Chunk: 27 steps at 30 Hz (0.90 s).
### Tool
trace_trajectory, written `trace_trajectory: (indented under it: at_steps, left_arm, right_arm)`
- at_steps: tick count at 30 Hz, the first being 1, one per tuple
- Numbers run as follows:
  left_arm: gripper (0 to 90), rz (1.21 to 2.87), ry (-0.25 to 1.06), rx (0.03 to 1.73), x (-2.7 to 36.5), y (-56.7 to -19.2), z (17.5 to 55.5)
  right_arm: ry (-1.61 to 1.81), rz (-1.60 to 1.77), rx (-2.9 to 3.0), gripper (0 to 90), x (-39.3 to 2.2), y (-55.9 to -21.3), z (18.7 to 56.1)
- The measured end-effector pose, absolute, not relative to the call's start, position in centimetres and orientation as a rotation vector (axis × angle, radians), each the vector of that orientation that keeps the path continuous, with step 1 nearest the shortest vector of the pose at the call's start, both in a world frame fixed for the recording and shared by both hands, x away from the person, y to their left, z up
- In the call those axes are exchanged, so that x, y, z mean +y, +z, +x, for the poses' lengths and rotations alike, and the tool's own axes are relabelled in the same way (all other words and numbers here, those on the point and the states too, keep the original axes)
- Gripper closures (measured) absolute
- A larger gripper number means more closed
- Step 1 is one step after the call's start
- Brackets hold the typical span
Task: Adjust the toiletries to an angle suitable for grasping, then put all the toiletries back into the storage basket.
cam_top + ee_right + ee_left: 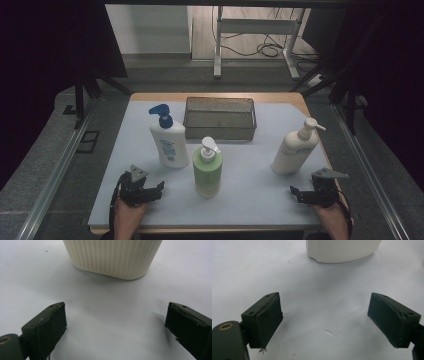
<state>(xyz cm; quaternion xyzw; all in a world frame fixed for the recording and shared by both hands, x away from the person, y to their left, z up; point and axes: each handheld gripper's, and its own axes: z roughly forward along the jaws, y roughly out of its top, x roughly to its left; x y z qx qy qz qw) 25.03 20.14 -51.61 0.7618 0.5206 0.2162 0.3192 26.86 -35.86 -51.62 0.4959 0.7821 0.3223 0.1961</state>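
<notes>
Jaws wide and empty on both the left gripper [150,190] and right gripper [302,194] at the table's near edge; a hasty reach could topple the cream bottle [292,150].

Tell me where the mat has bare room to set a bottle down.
Bare mat lies between the green bottle and the right gripper, and between basket and cream bottle. It is crowded around the blue-capped bottle and green bottle.

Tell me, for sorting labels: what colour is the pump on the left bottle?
Blue pump, clearest in the high view.
</notes>
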Motion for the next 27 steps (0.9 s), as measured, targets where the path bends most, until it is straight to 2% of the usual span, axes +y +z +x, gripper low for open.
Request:
trace_trajectory:
  at_steps: [27]
  left_arm:
    - [11.9, 2.024, 0.510, 1.396, 20.39, -52.36, 25.44]
  right_arm:
    - [0.922, 1.368, 2.223, 4.8, -35.47, -51.48, 26.89]
